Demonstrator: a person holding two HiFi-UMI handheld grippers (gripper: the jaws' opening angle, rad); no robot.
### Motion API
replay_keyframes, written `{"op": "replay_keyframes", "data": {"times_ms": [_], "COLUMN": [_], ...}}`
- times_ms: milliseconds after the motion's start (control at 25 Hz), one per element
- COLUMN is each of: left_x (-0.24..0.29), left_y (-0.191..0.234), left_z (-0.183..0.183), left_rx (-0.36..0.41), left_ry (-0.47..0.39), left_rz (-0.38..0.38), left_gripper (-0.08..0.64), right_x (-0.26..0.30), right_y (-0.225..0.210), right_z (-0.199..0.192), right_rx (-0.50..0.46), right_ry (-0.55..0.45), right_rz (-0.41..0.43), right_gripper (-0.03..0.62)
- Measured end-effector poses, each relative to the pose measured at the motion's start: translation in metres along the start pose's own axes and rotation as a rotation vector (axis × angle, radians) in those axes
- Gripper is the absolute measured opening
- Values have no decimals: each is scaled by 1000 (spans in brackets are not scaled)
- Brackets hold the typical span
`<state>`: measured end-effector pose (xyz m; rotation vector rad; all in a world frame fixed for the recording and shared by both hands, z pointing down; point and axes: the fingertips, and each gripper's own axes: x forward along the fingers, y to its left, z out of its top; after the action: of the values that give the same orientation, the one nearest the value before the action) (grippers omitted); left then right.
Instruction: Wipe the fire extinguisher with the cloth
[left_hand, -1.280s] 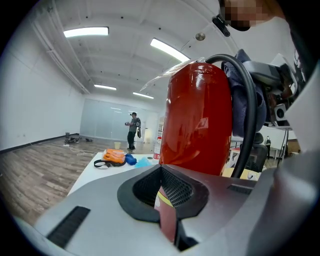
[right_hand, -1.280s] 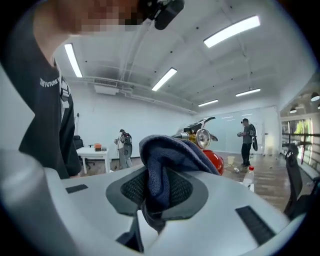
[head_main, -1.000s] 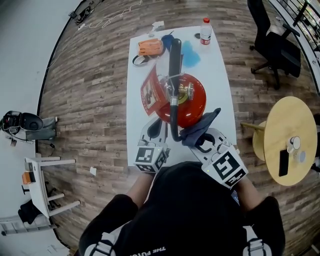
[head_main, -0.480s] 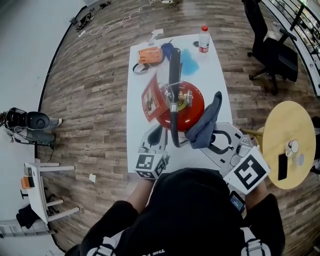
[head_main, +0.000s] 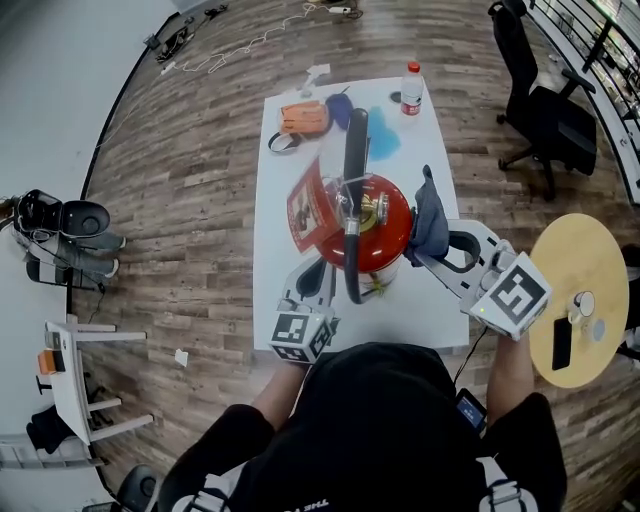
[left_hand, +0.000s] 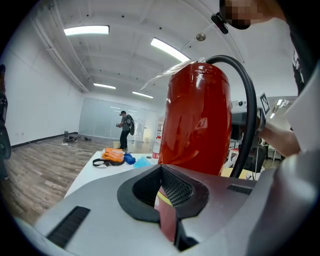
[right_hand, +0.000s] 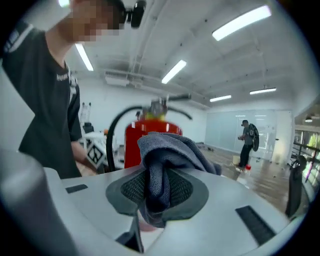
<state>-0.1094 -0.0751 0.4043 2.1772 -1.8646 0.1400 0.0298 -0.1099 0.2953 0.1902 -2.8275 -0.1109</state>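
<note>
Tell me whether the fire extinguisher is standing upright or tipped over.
Upright: the fire extinguisher rises vertically from the table, and the head view looks down on its valve.

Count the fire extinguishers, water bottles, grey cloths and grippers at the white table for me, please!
fire extinguisher: 1
water bottle: 1
grey cloth: 1
grippers: 2 (left gripper, right gripper)
Total: 5
</note>
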Motion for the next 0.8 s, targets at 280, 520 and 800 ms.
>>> {"op": "replay_keyframes", "data": {"times_ms": [280, 520, 800], "left_x": [7, 10, 8], "left_y": [6, 8, 6], "left_z": [-3, -7, -4], "left_rx": [-10, -28, -14], "left_ry": [2, 10, 13], "left_rz": [21, 37, 31], "left_gripper": [21, 21, 21], "right_x": [50, 82, 97], "right_y": [20, 88, 75], "right_z": [-135, -209, -292], "right_rx": [226, 9, 264], "right_ry": [30, 303, 284], "right_rz": [25, 120, 27], "right_gripper": [81, 81, 81]}}
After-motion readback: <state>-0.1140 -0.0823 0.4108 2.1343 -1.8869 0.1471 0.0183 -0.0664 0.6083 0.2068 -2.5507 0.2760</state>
